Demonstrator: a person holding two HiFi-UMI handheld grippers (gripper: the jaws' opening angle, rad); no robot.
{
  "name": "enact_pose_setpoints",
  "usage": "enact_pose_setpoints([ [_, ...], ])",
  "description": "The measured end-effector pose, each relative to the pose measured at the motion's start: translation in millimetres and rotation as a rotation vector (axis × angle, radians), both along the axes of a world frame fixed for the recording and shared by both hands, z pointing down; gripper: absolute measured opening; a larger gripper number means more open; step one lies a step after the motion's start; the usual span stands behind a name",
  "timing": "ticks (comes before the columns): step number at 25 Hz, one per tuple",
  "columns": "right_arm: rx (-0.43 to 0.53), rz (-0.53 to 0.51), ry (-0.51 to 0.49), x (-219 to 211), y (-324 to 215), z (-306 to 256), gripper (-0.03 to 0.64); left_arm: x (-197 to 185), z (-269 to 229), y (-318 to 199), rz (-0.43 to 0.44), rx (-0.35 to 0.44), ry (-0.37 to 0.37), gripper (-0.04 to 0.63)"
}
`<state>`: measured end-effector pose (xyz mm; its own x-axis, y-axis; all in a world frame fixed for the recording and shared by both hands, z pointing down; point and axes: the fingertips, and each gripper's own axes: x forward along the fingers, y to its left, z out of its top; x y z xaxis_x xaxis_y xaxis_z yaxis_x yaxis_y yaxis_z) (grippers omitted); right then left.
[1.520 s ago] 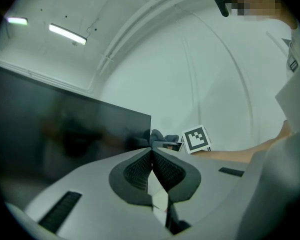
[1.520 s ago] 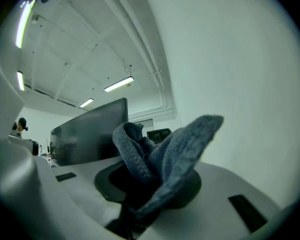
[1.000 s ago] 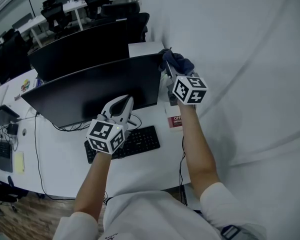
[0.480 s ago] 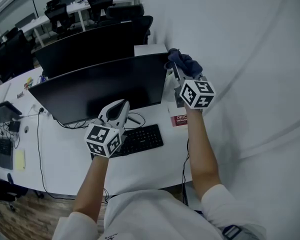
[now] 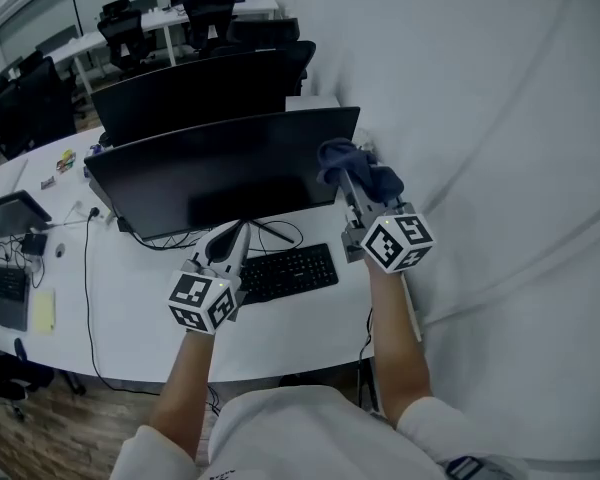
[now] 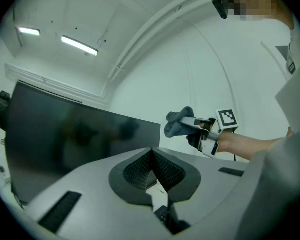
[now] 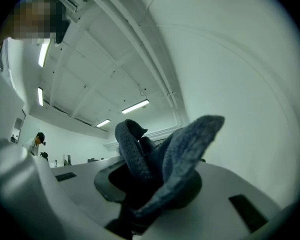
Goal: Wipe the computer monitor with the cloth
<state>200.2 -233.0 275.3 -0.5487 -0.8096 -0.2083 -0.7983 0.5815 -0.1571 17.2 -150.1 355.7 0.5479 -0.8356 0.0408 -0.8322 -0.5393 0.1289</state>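
Tabletop (image 5: 280,330): white; monitor (image 5: 220,173) long axis runs left-right, screen toward the person.
Right claw (image 5: 346,174): clamped on blue cloth (image 5: 378,180), at the monitor's right edge.
Left claw (image 5: 234,232): closed, empty.

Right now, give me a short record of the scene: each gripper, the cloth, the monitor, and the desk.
left gripper: shut, empty, over the keyboard's left end
right gripper: shut on the cloth
cloth: dark blue, bunched, beside the monitor's right edge, not touching it
monitor: screen dark, upright
desk: white, keyboard in front of monitor
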Motion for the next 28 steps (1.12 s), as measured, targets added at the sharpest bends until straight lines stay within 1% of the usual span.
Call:
enact_pose_setpoints([
  [4, -0.056, -0.054, -0.095, -32, 54, 19, 0.11, -30, 1, 35, -0.014, -0.006, 0.012, 0.011],
  [6, -0.077, -0.062, -0.107, -45, 81, 30, 0.11, -45, 1, 53, -0.025, -0.005, 0.011, 0.011],
  [12, -0.155, -0.083, -0.068, -75, 156, 75, 0.11, -88, 12, 105, -0.054, -0.026, 0.017, 0.011],
  [18, -0.211, -0.081, -0.005, -91, 229, 106, 0.109, -114, 25, 154, -0.056, -0.05, 0.019, 0.011],
  [21, -0.228, -0.071, 0.028, -97, 255, 120, 0.109, -122, 32, 174, -0.056, -0.053, 0.03, 0.011],
  [24, -0.234, -0.054, 0.03, -97, 272, 125, 0.109, -124, 34, 192, -0.054, -0.049, 0.013, 0.011],
  [28, -0.235, -0.081, 0.053, -104, 288, 133, 0.109, -124, 38, 210, -0.058, -0.054, -0.001, 0.011],
])
